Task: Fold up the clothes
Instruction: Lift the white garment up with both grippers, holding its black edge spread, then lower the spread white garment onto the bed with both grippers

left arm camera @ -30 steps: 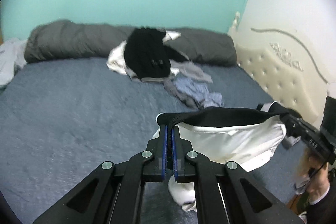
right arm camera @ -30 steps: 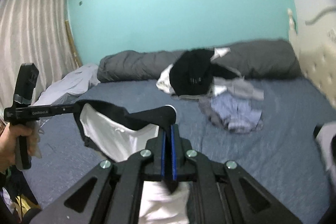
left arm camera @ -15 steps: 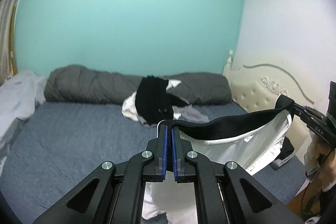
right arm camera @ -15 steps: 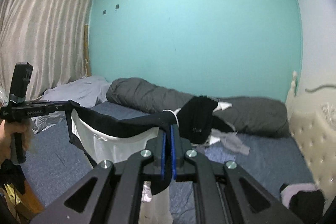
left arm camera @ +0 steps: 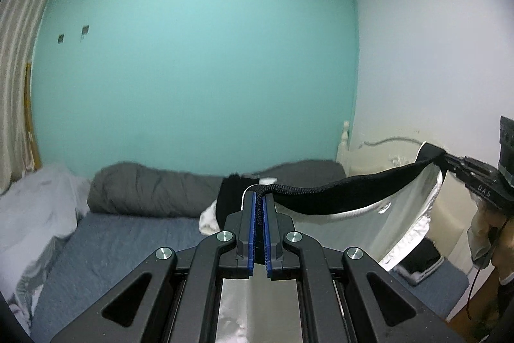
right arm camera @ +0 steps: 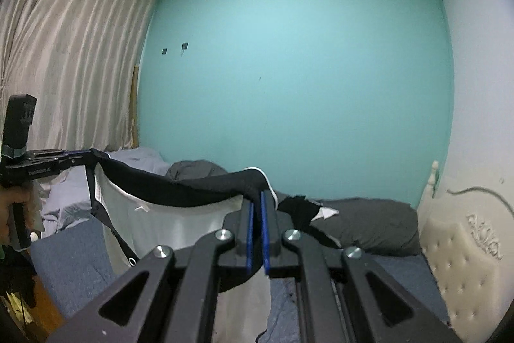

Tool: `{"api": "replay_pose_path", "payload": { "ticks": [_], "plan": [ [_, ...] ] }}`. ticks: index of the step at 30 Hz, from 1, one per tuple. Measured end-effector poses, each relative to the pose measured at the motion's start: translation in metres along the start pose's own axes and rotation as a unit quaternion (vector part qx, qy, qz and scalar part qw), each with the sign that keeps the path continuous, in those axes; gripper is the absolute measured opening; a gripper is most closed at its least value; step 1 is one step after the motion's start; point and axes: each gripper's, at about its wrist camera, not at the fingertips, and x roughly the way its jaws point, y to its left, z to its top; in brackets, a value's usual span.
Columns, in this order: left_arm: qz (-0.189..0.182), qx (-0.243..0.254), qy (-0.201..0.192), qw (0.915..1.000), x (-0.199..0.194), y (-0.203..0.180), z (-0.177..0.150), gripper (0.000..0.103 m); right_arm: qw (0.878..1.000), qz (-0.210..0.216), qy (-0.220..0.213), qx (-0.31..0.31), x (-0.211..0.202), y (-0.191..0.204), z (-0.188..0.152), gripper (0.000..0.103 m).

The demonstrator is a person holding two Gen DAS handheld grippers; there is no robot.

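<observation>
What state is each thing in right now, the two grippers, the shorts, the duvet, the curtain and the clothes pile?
Left gripper: shut on the waistband.
Right gripper: shut on the waistband's other end.
Shorts: lifted, waistband stretched between the grippers, white fabric hanging.
Duvet: rolled up along the far edge of the bed.
Curtain: drawn closed.
Clothes pile: unfolded, heaped on the bed.

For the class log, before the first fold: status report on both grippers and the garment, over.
Left gripper shut on black waistband. Right gripper shut on its other end. White shorts hang stretched between them above blue bed. Nothing in the way.
</observation>
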Motion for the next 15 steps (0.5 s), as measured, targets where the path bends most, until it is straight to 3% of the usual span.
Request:
{"api": "replay_pose_path", "payload": {
  "ticks": [9,15],
  "plan": [
    [-0.005,0.017,-0.053,0.9984,-0.069,-0.020,0.067,0.004,0.999,-0.011,-0.041,-0.020,-0.059,0.006,0.069,0.004],
    [-0.009,0.021,-0.053,0.9983,-0.088,-0.026,0.068,0.004,0.999,-0.010,-0.041,-0.024,-0.082,0.008,0.082,0.004]
  ]
}}
